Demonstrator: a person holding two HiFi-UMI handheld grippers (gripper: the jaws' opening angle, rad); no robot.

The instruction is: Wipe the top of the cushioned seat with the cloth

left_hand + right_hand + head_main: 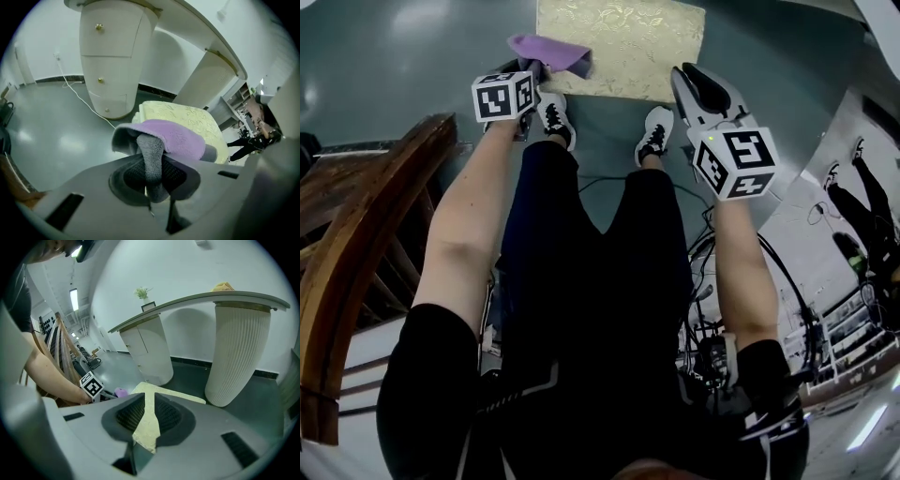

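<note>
Grey floor (394,56), cushioned seat (628,47) | left gripper (151,174) pinches cloth (176,137) thinly, might slip mid-wipe | right gripper (145,423) ajar, empty

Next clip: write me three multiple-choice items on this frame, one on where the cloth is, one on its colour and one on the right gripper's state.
1. In the head view, over which part of the cushioned seat is the cloth?
A) its left edge
B) its right edge
C) its centre
2. What colour is the cloth's top side?
A) green
B) purple
C) white
3. The right gripper is:
A) shut on the cloth
B) shut on the seat
C) open and empty

Key:
1. A: the left gripper holds the cloth at the seat's left edge.
2. B: it shows purple in the head and left gripper views.
3. C: its jaws stand apart, with only the seat seen beyond them.
</note>
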